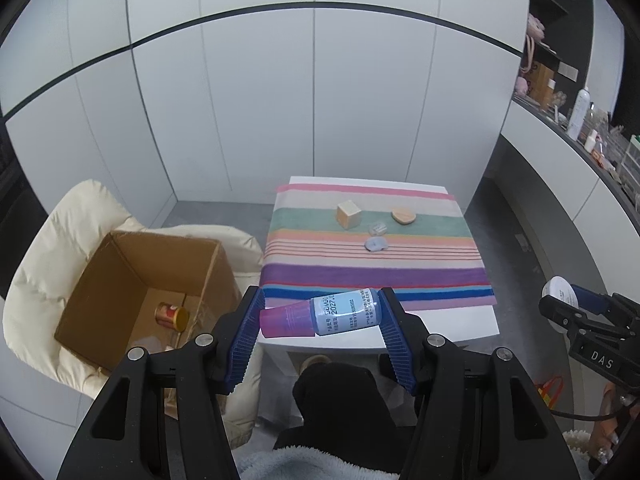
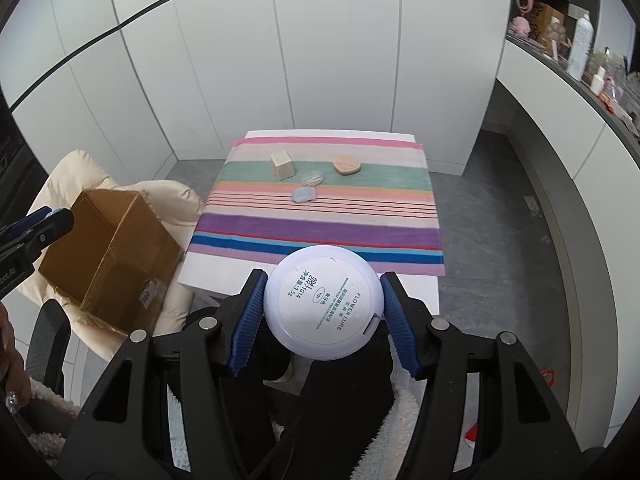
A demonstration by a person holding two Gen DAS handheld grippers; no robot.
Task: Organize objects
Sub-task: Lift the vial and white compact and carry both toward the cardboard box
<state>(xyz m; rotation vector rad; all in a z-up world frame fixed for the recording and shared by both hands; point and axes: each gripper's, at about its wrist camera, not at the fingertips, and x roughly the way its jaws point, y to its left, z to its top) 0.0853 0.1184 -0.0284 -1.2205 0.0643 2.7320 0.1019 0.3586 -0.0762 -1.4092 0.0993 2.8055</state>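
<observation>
My left gripper (image 1: 320, 316) is shut on a small bottle (image 1: 344, 312) with a purple cap and a pale blue label, held crosswise above the near edge of the striped table (image 1: 440, 344). My right gripper (image 2: 322, 304) is shut on a round white compact (image 2: 322, 304), label side facing the camera; the same compact (image 1: 560, 292) shows at the right of the left wrist view. On the striped cloth lie a wooden cube (image 1: 349, 215), a heart-shaped piece (image 1: 403, 216) and two small pale cases (image 1: 376, 236). An open cardboard box (image 1: 112, 280) to the left holds a gold can (image 1: 171, 316).
The box rests on a cream padded chair (image 1: 52, 248). White wall panels stand behind the table. A long counter (image 1: 580, 152) with bottles and clutter runs along the right. A person's dark knee and fluffy sleeve show below the grippers.
</observation>
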